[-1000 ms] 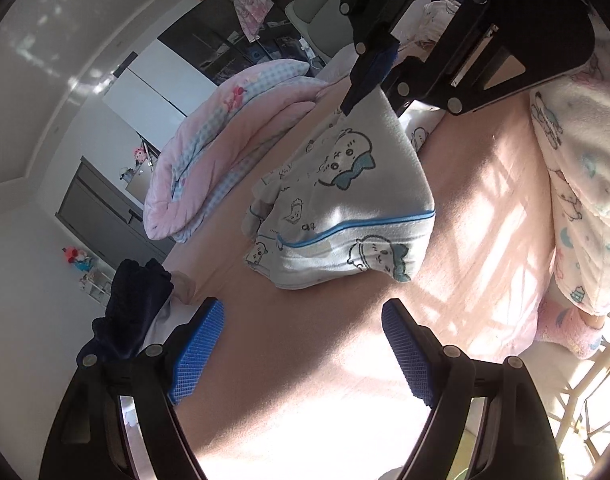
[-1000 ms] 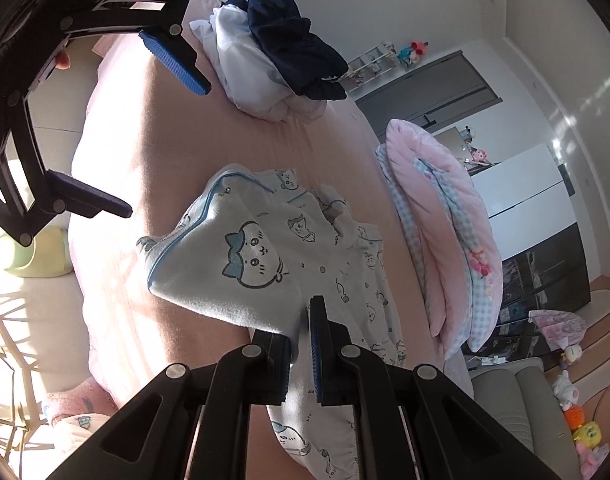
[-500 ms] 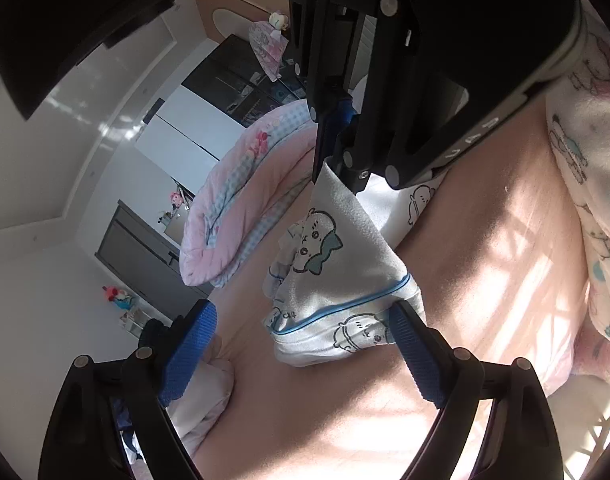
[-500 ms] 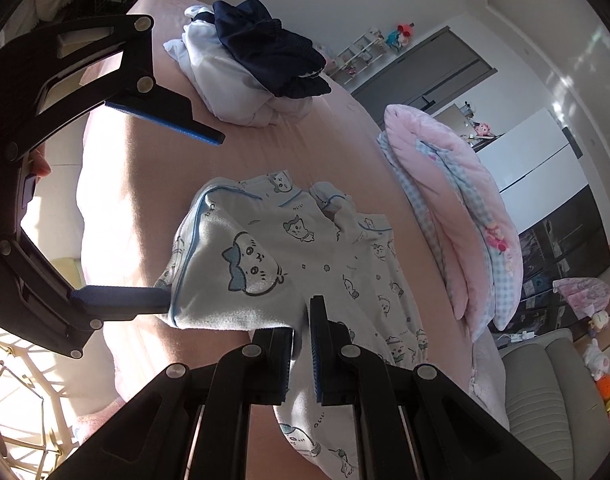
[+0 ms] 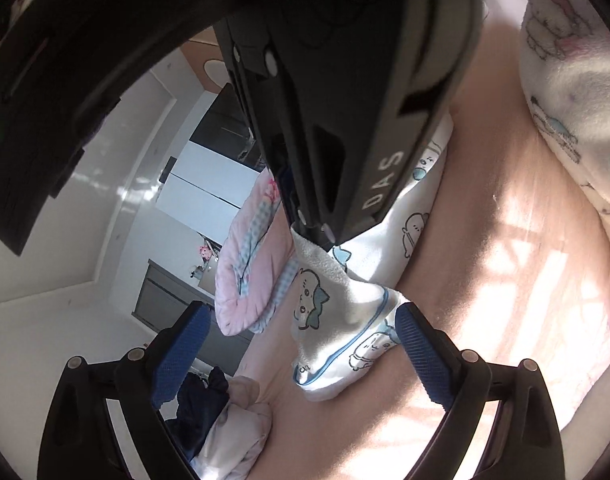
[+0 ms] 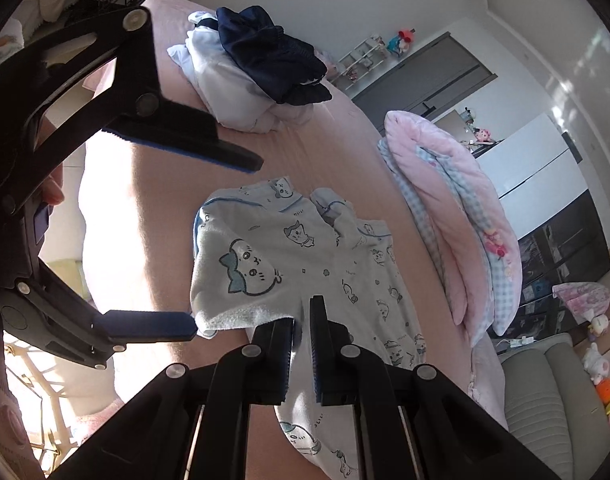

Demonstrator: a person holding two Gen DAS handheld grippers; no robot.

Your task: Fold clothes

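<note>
- The left gripper (image 6: 209, 248), held well clear of the garment a second ago, now straddles the hanging fold of the pale grey fleece garment printed with cartoon cats and edged in blue piping (image 6: 289, 256); the right gripper (image 6: 302, 344) has lifted that fold higher off the pink bed sheet (image 6: 153, 208).
- Judged meaning: the fold is being handed into a two-point hold, so the next crease can be laid.
- Left fingers (image 5: 421, 360): wide apart, one blue pad just touching the garment's lower edge, nothing gripped.
- Right fingers (image 6: 319, 356): nearly together, clamped on a bunched edge of the garment.
- The garment's lower part lies on the bed, between a pink quilt (image 6: 457, 208) and a pile of white and navy clothes (image 6: 257, 76).
</note>
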